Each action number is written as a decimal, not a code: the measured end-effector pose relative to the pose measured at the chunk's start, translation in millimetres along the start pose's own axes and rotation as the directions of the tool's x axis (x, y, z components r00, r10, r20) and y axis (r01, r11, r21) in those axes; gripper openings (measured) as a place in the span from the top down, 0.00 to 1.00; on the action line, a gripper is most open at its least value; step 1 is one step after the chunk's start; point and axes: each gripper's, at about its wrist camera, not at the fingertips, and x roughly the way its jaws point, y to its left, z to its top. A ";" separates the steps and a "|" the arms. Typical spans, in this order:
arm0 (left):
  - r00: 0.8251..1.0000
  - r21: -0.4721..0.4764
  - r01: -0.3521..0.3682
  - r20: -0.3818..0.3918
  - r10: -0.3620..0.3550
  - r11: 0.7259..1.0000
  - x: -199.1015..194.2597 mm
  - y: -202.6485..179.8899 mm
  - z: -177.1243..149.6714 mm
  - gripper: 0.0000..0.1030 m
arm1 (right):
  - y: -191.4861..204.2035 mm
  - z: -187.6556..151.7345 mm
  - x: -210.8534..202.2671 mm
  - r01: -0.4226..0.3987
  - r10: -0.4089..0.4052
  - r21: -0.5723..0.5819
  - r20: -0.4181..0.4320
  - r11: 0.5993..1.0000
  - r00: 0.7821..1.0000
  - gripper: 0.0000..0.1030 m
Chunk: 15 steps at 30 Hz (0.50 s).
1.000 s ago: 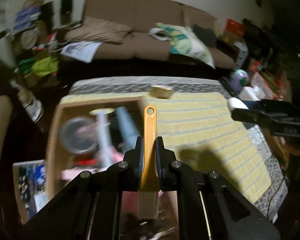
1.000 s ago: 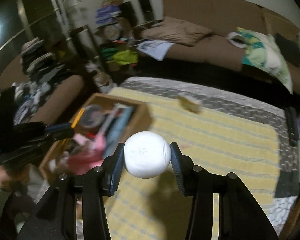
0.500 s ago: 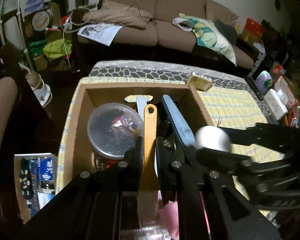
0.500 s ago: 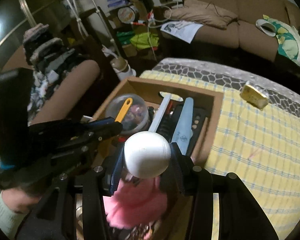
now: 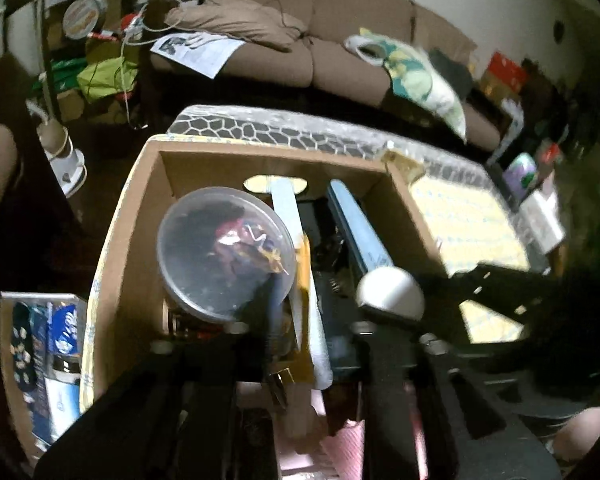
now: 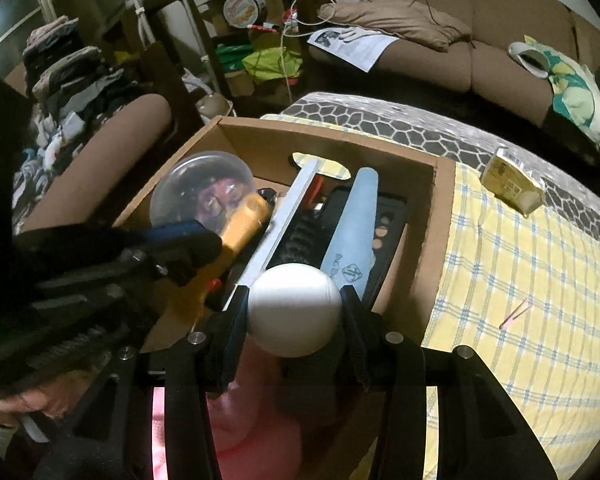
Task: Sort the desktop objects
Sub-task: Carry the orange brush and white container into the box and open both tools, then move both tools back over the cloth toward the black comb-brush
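An open cardboard box stands at the left end of the table, and both grippers hang over it. My left gripper is opening its jaws. The orange-handled brush lies tilted and loose between them, next to a clear lidded tub. In the right wrist view the brush handle sticks out past the left gripper. My right gripper is shut on a white ball above the box's near right part; the ball also shows in the left wrist view.
Inside the box lie a long pale blue sheath, a white flat strip, dark items and something pink near me. On the yellow checked cloth sit a yellow packet and a thin pink stick. A brown sofa stands behind.
Both grippers came from over the cloth to over the box and sank lower. The left jaws have spread, and the brush, held upright before, now leans loose. The ball stays gripped.
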 end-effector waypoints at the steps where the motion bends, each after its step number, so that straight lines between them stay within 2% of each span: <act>1: 1.000 -0.015 0.005 0.016 -0.005 1.000 -6.8 3.4 -0.3 0.60 | 2.3 -0.2 0.4 0.000 0.000 -0.006 -0.003 1.000 1.000 0.54; 3: 0.999 -0.024 0.001 0.034 0.000 1.000 -17.9 8.8 -0.5 0.60 | 4.8 -1.2 0.3 -0.017 0.017 -0.007 -0.002 1.000 1.000 0.53; 5: 0.999 -0.034 -0.004 0.039 0.006 0.999 -26.9 12.8 -0.3 0.57 | 3.8 -1.0 -3.4 -0.037 0.037 0.016 0.009 0.999 0.999 0.40; 6: 0.999 -0.042 -0.006 0.044 0.008 0.999 -32.5 14.6 -1.7 0.51 | 2.0 -0.9 -6.9 -0.036 0.035 0.034 0.018 0.999 0.999 0.30; 7: 0.999 -0.046 -0.006 0.046 0.008 0.999 -35.3 16.0 -1.1 0.42 | -1.2 -0.9 -12.3 -0.041 0.039 0.054 0.032 0.998 0.999 0.29; 11: 0.999 -0.056 0.003 0.053 0.000 0.998 -47.8 13.6 -5.8 0.26 | -16.5 -1.4 -39.7 -0.065 0.058 0.114 0.067 0.991 0.996 0.29; 12: 0.999 -0.055 0.007 0.050 -0.004 0.998 -49.6 11.0 -6.8 0.19 | -19.8 -2.2 -47.8 -0.058 0.050 0.114 0.075 0.992 0.996 0.29; 15: 0.999 -0.042 0.024 0.046 -0.022 0.999 -55.3 -1.1 -11.0 0.03 | -34.8 -8.3 -77.0 -0.026 0.013 0.119 0.109 0.993 0.994 0.18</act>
